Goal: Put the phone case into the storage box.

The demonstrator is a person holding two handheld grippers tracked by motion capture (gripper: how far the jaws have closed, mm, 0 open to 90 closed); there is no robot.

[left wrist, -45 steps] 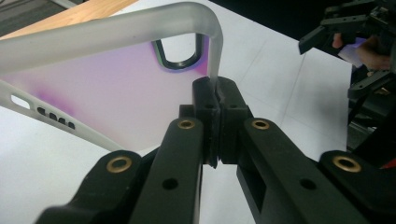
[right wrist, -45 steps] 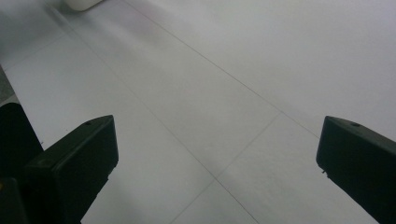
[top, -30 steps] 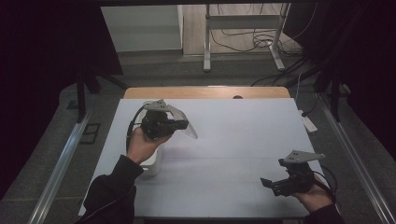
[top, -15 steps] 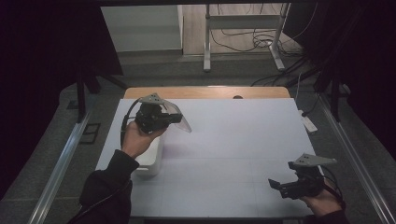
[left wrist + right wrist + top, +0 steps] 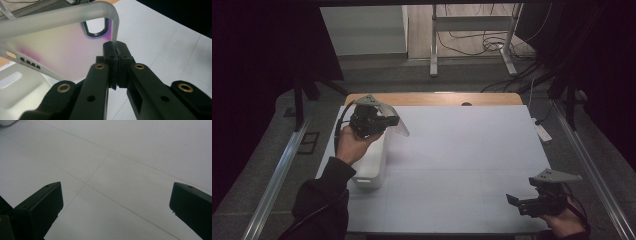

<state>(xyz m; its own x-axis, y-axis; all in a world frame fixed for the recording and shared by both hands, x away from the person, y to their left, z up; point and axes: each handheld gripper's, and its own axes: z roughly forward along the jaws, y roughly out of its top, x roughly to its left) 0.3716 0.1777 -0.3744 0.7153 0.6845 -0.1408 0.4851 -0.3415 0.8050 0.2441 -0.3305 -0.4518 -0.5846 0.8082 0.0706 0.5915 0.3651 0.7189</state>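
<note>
A frosted, see-through phone case (image 5: 400,127) hangs in the air over the table's left side. My left gripper (image 5: 393,120) is shut on its edge. In the left gripper view the two black pads (image 5: 110,53) pinch the case's rounded corner, and the case (image 5: 57,47) spreads to the left with its camera cut-out near the top. My right gripper (image 5: 513,201) hovers low over the table's front right corner. Its jaws stand wide open in the right gripper view (image 5: 116,192), with nothing but the white table surface (image 5: 130,152) between them.
A white rectangular box (image 5: 372,165) lies on the table's left side, under my left hand, and shows again as the pale box (image 5: 22,85) below the case. The white table (image 5: 462,150) has a wooden far edge. Cables and a metal stand are on the floor beyond.
My left hand has carried the case a little up and toward the far left. My right hand has drawn back toward the front right corner, jaws still open.
</note>
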